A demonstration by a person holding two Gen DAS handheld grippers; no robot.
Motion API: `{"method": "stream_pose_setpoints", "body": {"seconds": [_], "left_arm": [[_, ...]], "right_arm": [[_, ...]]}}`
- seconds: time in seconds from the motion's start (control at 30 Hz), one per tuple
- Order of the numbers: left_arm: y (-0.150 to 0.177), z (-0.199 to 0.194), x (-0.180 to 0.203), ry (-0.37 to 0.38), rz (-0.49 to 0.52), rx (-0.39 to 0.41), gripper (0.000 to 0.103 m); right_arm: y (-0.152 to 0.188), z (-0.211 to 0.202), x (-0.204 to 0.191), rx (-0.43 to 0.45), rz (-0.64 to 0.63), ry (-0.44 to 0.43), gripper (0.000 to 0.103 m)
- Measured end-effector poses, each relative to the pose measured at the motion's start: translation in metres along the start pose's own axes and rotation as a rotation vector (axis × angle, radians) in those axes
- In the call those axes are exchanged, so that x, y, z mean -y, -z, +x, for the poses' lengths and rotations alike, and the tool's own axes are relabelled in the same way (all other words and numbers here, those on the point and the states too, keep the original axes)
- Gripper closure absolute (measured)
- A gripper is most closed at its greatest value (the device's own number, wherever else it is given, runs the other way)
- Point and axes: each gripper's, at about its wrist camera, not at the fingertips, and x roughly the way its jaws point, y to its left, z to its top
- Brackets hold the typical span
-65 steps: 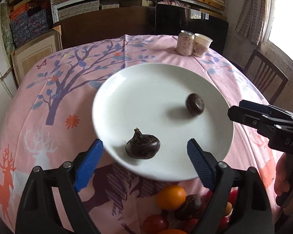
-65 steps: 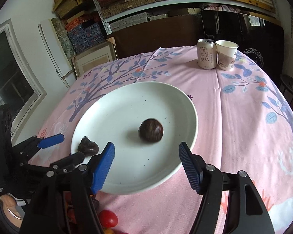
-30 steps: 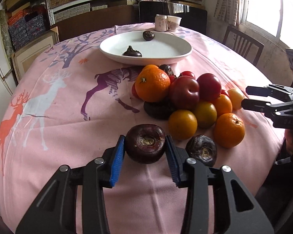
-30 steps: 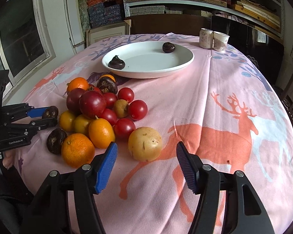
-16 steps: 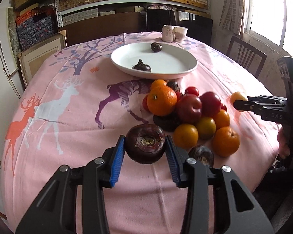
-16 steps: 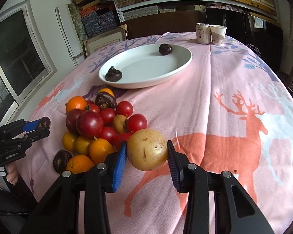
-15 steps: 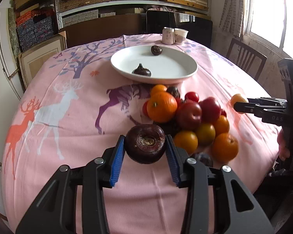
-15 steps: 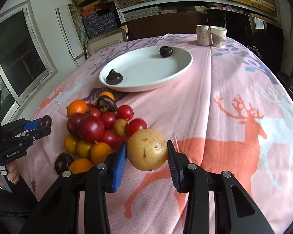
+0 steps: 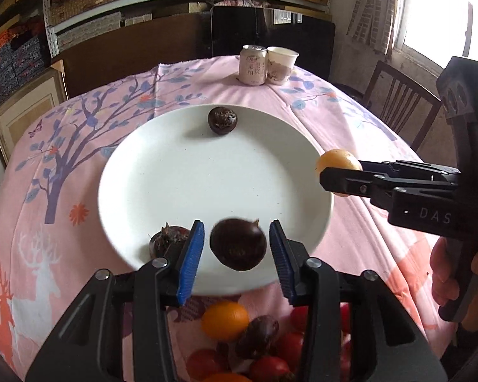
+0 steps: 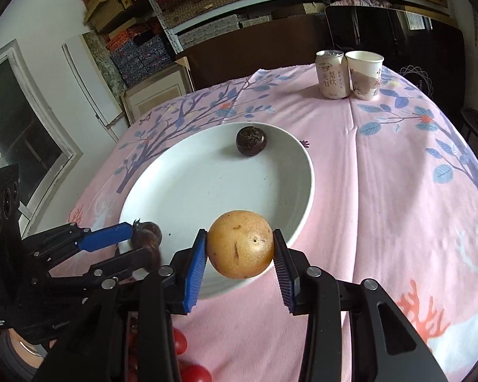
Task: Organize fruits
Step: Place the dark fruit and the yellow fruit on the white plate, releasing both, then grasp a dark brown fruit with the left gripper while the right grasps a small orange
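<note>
In the left wrist view the left gripper (image 9: pixel 237 248) is opening over the near rim of the white plate (image 9: pixel 162 187), a dark fruit (image 9: pixel 238 244) loose between its parted pads, while in the right wrist view the right gripper (image 10: pixel 239 259) clamps a yellow fruit (image 10: pixel 240 248) above that plate's near edge.

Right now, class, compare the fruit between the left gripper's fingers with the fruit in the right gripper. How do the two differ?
The dark fruit is deep purple-brown; the yellow fruit is golden tan with small dark specks. The left gripper is opening, with gaps showing beside the dark fruit; the right gripper has both pads pressed on the yellow fruit. Both are roundish and sit over the near edge of the white plate.
</note>
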Motion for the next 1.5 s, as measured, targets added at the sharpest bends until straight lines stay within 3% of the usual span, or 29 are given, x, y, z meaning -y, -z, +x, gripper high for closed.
{"method": "stream_pose_setpoints", "body": {"seconds": [0.07, 0.1, 0.3, 0.5, 0.7, 0.8, 0.83, 0.9, 0.93, 0.97, 1.07, 1.13, 1.27, 1.3, 1.37, 1.5], "left_arm": [[-0.005, 0.011, -0.01, 0.0, -0.047, -0.031, 0.04], [-0.007, 0.011, -0.015, 0.006, -0.067, -0.032, 0.039], [0.025, -0.042, -0.015, 0.036, -0.052, 0.05, 0.033], [0.105, -0.109, 0.012, 0.038, 0.096, 0.122, 0.025], [0.179, -0.125, 0.033, 0.059, 0.176, 0.051, 0.025], [0.196, -0.112, 0.042, 0.031, 0.19, 0.022, 0.033], [0.198, -0.105, 0.043, 0.032, 0.184, 0.005, 0.042], [0.2, -0.097, 0.044, 0.061, 0.16, -0.008, 0.047], [0.2, -0.096, 0.046, 0.083, 0.157, -0.006, 0.06], [0.2, -0.095, 0.05, 0.095, 0.163, -0.004, 0.066], [0.204, -0.097, 0.063, 0.039, 0.218, 0.019, 0.066], [0.206, -0.097, 0.061, 0.042, 0.204, 0.015, 0.064], [0.209, -0.092, 0.051, 0.011, 0.138, -0.004, 0.042], [0.209, -0.092, 0.05, 0.009, 0.132, 0.001, 0.043], [0.209, -0.094, 0.051, 0.029, 0.133, 0.005, 0.063], [0.21, -0.1, 0.056, 0.0, 0.152, 0.024, 0.063]], "right_arm": [[-0.005, 0.01, 0.003, -0.008, 0.012, 0.013, 0.051], [-0.005, 0.008, 0.004, 0.007, 0.02, 0.012, 0.044], [0.023, -0.027, -0.002, 0.067, -0.034, 0.022, 0.043], [0.081, -0.071, 0.004, 0.082, -0.015, 0.011, 0.039], [0.129, -0.097, 0.012, 0.067, 0.042, 0.009, 0.039], [0.142, -0.104, 0.005, 0.058, 0.033, 0.007, 0.039], [0.145, -0.105, 0.002, 0.056, 0.022, 0.009, 0.039], [0.151, -0.108, -0.006, 0.051, -0.003, 0.01, 0.039], [0.153, -0.109, -0.01, 0.047, -0.016, 0.014, 0.039], [0.155, -0.11, -0.014, 0.042, -0.031, 0.016, 0.039], [0.163, -0.11, -0.029, 0.005, -0.091, -0.015, 0.039], [0.172, -0.108, -0.043, -0.023, -0.15, -0.044, 0.039], [0.185, -0.107, -0.065, -0.048, -0.234, -0.08, 0.039], [0.186, -0.106, -0.068, -0.049, -0.243, -0.085, 0.039], [0.188, -0.106, -0.074, -0.051, -0.255, -0.097, 0.039], [0.192, -0.103, -0.088, -0.069, -0.288, -0.124, 0.039]]}}
